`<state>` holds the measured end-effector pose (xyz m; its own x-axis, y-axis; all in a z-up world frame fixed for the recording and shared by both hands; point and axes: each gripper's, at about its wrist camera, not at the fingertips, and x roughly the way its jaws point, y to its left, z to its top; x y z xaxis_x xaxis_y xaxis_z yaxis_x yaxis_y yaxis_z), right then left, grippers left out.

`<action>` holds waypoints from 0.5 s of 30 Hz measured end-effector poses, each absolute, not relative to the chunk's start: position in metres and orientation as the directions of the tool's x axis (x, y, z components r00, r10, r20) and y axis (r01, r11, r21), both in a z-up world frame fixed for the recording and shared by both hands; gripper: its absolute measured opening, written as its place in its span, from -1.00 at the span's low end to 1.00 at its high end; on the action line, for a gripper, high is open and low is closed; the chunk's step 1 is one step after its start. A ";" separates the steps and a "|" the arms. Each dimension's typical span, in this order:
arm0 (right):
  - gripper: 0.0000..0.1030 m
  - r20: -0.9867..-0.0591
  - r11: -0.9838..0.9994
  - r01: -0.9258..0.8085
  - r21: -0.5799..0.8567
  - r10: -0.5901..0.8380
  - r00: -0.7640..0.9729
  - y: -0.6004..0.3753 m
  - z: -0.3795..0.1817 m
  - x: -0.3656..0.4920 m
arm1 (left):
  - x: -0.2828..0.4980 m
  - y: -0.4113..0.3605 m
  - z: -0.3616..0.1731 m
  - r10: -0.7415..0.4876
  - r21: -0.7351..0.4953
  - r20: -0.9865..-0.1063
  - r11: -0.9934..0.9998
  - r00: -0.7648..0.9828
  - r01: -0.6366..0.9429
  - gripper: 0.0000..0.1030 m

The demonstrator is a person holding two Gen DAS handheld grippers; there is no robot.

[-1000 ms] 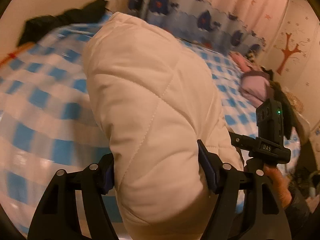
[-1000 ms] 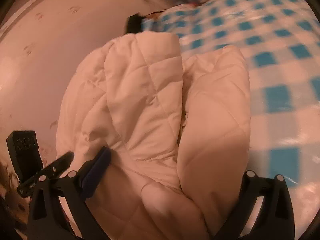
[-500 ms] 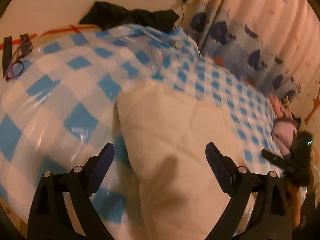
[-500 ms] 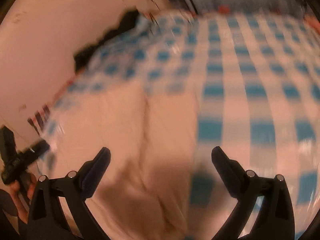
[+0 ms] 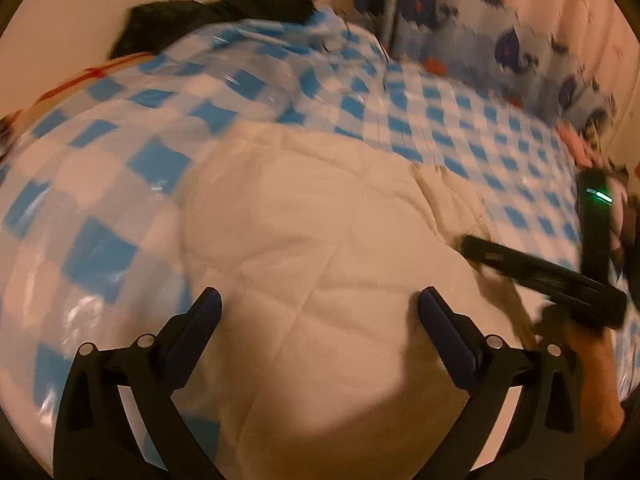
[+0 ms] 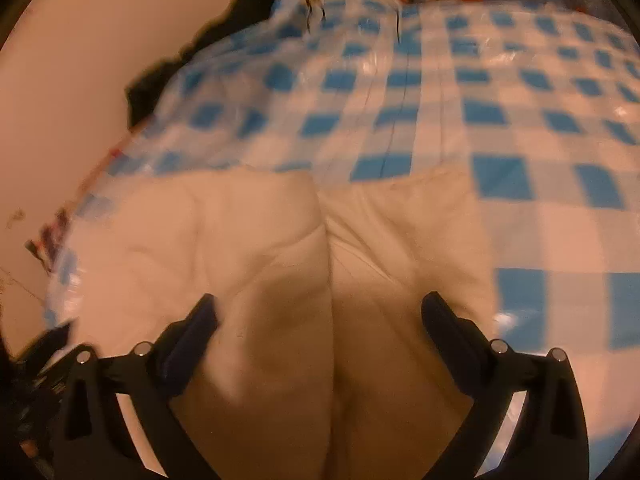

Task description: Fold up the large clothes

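A cream quilted padded garment [image 5: 320, 240] lies folded in a thick bundle on the blue-and-white checked bed cover [image 5: 120, 160]. My left gripper [image 5: 320, 304] is open and empty, its jaws spread wide just above the bundle's near end. In the right wrist view the same garment [image 6: 320, 260] shows a seam down its middle, and my right gripper [image 6: 320, 312] is open and empty over it. The right gripper's body [image 5: 560, 272] shows at the right of the left wrist view, held in a hand.
Dark clothing [image 5: 224, 12] lies at the bed's far edge by the wall. A curtain with blue whale prints [image 5: 480, 40] hangs behind the bed. Pink clothes [image 5: 576, 140] lie at the far right. The checked cover [image 6: 520, 120] stretches to the right of the garment.
Both grippers let go of the garment, opened wide and drew back. The bundle dropped from a raised hold to lie flat on the bed.
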<state>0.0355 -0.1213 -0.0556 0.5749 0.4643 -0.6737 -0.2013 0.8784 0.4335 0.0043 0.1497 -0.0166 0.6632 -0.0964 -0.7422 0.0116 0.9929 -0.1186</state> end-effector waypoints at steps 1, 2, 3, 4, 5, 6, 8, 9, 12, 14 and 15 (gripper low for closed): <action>0.87 -0.645 0.884 -0.227 0.409 0.456 0.613 -0.126 -0.041 0.011 | -0.008 0.153 -0.010 -0.092 -0.119 -0.729 0.993 0.679 0.006 0.84; 0.87 -0.624 0.887 -0.239 0.395 0.451 0.638 -0.130 -0.035 -0.010 | -0.017 0.154 -0.008 -0.085 -0.113 -0.721 0.994 0.688 0.004 0.84; 0.87 -0.625 0.892 -0.237 0.386 0.442 0.643 -0.131 -0.039 -0.020 | -0.028 0.152 -0.009 -0.075 -0.100 -0.722 0.995 0.688 0.004 0.84; 0.87 -0.695 0.924 -0.222 0.310 0.380 0.610 -0.121 -0.062 -0.028 | -0.030 0.150 -0.015 -0.078 -0.098 -0.738 0.995 0.670 0.008 0.84; 0.87 -0.733 0.928 -0.237 0.286 0.371 0.569 -0.113 -0.079 -0.021 | -0.030 0.148 -0.024 -0.078 -0.099 -0.756 0.995 0.650 0.004 0.84; 0.87 -0.724 0.915 -0.245 0.321 0.404 0.559 -0.114 -0.102 -0.022 | -0.029 0.147 -0.030 -0.081 -0.105 -0.769 0.994 0.634 0.000 0.84; 0.87 -0.732 0.902 -0.212 0.377 0.430 0.528 -0.123 -0.105 -0.018 | -0.028 0.143 -0.034 -0.073 -0.091 -0.779 0.996 0.623 0.003 0.84; 0.87 -0.747 0.908 -0.193 0.371 0.416 0.519 -0.124 -0.099 -0.019 | -0.034 0.141 -0.031 -0.053 -0.070 -0.771 0.998 0.635 -0.001 0.84; 0.87 -0.737 0.919 -0.219 0.328 0.395 0.549 -0.123 -0.062 -0.041 | -0.057 0.137 -0.020 0.002 -0.021 -0.730 0.999 0.684 -0.025 0.84; 0.87 -0.711 0.918 -0.246 0.312 0.397 0.581 -0.124 -0.048 -0.063 | -0.075 0.137 -0.017 0.008 -0.027 -0.712 0.999 0.702 -0.039 0.84; 0.87 -0.709 0.920 -0.255 0.299 0.393 0.586 -0.123 -0.046 -0.073 | -0.080 0.137 -0.016 0.013 -0.021 -0.709 0.999 0.705 -0.040 0.84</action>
